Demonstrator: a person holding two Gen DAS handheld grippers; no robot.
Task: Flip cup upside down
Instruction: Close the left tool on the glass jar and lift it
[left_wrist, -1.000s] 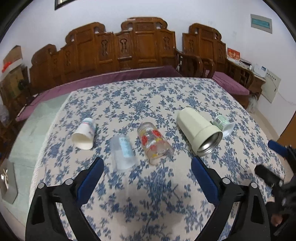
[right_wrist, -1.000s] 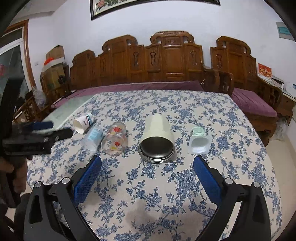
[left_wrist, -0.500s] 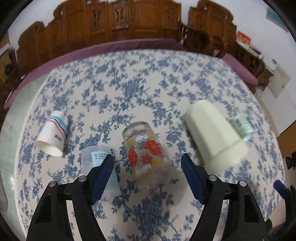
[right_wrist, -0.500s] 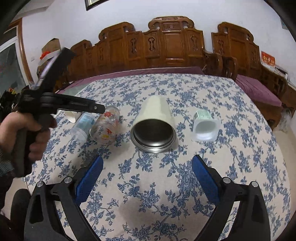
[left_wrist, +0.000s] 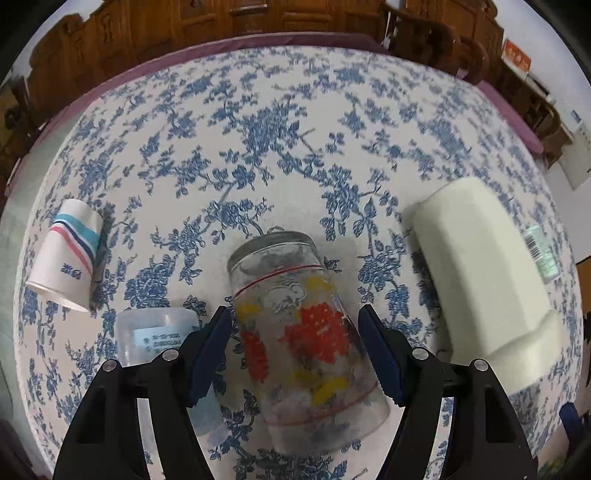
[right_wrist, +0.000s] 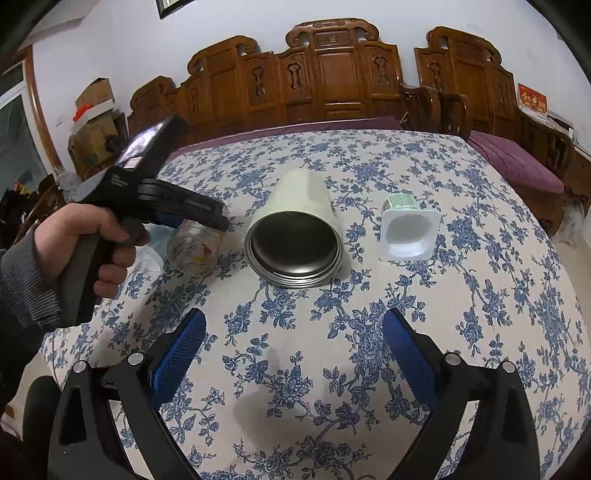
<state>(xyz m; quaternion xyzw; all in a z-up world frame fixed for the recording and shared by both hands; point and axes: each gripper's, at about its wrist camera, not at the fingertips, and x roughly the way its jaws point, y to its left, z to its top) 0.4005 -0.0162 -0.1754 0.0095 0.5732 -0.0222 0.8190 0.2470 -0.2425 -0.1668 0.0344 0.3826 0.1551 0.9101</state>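
A clear glass cup (left_wrist: 303, 343) with red and yellow prints lies on its side on the floral tablecloth (left_wrist: 280, 122), mouth toward me. My left gripper (left_wrist: 295, 332) is open, its blue pads on either side of the glass, close to its walls. From the right wrist view the glass (right_wrist: 194, 249) lies under the left gripper's fingers. A cream steel tumbler (right_wrist: 299, 236) lies on its side beside it. My right gripper (right_wrist: 293, 350) is open and empty above the cloth, short of the tumbler.
A striped paper cup (left_wrist: 68, 254) and a clear plastic cup (left_wrist: 162, 332) lie left of the glass. The tumbler (left_wrist: 487, 277) and a small white plastic cup (right_wrist: 408, 227) lie to its right. Carved wooden chairs (right_wrist: 332, 77) line the far side.
My left gripper has moved forward and down over the glass cup, which now sits between its open fingers. My right gripper has edged slightly closer to the tumbler.
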